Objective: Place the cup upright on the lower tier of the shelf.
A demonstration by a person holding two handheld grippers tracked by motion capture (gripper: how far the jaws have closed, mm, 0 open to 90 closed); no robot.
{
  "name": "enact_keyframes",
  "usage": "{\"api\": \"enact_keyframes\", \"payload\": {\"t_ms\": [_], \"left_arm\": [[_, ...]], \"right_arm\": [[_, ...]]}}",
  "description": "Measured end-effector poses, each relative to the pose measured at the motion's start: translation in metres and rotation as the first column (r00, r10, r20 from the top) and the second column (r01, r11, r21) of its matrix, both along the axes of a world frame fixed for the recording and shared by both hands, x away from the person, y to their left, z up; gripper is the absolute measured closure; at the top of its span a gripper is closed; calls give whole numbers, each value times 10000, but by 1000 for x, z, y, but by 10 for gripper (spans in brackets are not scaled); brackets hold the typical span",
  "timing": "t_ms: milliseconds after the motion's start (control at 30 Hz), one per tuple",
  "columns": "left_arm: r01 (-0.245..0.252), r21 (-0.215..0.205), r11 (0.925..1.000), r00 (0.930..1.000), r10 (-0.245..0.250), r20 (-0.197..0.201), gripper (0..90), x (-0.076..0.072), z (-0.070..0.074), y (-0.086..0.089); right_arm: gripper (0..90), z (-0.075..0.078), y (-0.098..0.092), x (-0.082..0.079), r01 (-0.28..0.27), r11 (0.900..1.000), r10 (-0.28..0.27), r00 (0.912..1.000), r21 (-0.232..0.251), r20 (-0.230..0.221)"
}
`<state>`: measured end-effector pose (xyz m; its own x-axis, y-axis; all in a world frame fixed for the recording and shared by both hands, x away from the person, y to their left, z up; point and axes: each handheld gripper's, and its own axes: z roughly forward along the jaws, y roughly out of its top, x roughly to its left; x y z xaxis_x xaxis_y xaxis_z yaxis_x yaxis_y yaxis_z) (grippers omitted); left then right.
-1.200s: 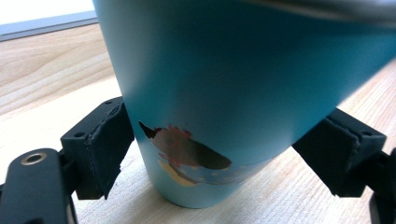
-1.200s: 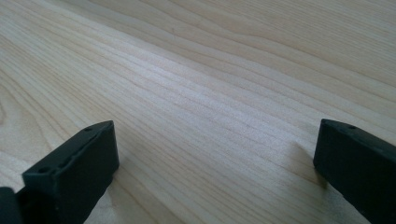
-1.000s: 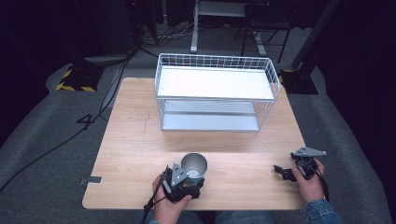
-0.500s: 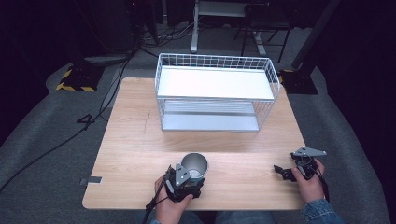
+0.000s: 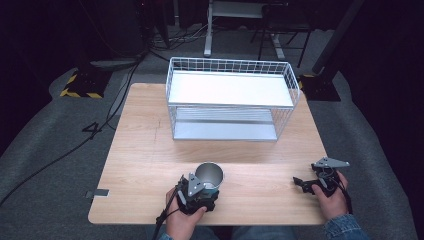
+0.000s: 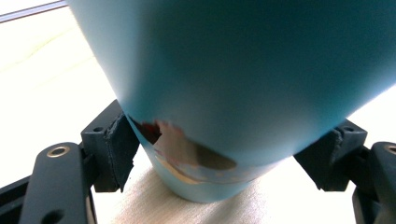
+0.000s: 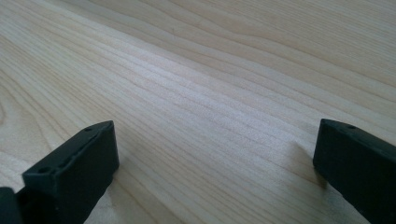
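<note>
A light blue metal cup (image 5: 209,176) stands upright on the wooden table (image 5: 145,150) near the front edge, left of centre. My left gripper (image 5: 209,189) grips it low on the body. In the left gripper view the cup (image 6: 233,70) looms close, with both black pads pressed against its sides and a torn label patch near its base. My right gripper (image 5: 301,184) lies low over the table at the front right, held by a hand. In the right gripper view its fingers (image 7: 74,163) stand wide apart over bare wood, with my right gripper (image 7: 215,158) holding nothing.
A white wire rack (image 5: 230,65) with two shelves stands at the back centre of the table. Cables trail from both grippers toward the person. Grey floor and dark equipment surround the table.
</note>
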<state>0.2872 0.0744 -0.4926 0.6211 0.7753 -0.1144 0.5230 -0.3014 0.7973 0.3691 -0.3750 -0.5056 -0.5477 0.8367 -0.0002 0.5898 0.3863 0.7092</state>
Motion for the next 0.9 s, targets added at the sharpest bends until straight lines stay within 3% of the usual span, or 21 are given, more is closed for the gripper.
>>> {"api": "enact_keyframes", "payload": {"t_ms": [333,400,567,733,900], "left_arm": [[46,-148,9999,10000,-47,-7,231,15,13,-2],[106,-500,9987,9999,-111,-85,231,23,18,-3],[194,-429,9989,9998,-190,105,231,34,24,-4],[122,-687,9976,9997,-108,204,231,45,30,-4],[81,-680,9977,9995,-60,311,231,60,36,-5]], "right_arm": [[2,0,0,0,12,10000,-12,10000,-7,3],[2,0,0,0,12,10000,-12,10000,-8,7],[2,0,0,-1,81,10000,-81,10000,-28,17],[2,0,0,-1,82,10000,-82,10000,-27,16],[2,0,0,-1,84,10000,-84,10000,-27,16]]}}
